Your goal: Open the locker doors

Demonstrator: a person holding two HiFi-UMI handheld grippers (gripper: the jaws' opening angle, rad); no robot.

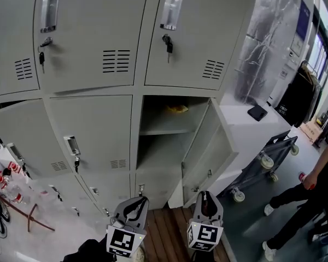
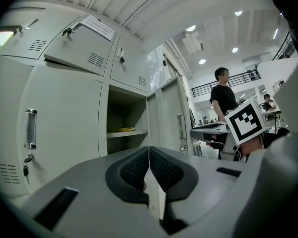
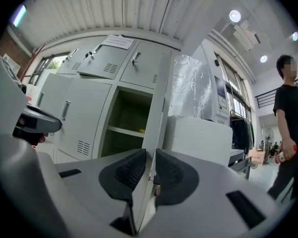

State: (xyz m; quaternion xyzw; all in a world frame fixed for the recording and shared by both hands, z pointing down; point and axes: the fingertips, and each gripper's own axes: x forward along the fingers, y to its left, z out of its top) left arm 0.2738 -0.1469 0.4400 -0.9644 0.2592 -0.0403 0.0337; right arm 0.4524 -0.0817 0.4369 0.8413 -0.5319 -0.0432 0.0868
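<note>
A bank of grey lockers point(image 1: 93, 48) fills the head view. The right locker of the middle row stands open, with a yellow thing point(image 1: 176, 109) on its shelf. Its door point(image 1: 210, 146) is swung out toward me. My right gripper point(image 1: 206, 196) sits at that door's near edge. In the right gripper view the door edge point(image 3: 156, 118) runs up between the pads, and the gripper point(image 3: 150, 158) is shut on it. My left gripper point(image 1: 139, 200) is low, by a bottom locker's key handle point(image 1: 141, 189). Its pads point(image 2: 161, 167) meet on a thin pale door edge point(image 2: 157, 202).
A person in black point(image 1: 309, 198) stands at the right, near a wheeled cart point(image 1: 268, 157). A white cabinet point(image 1: 246, 130) with a black thing point(image 1: 257, 112) on it adjoins the lockers. Bottles point(image 1: 8, 184) lie on the floor at the left. Other locker doors are closed, keys hanging.
</note>
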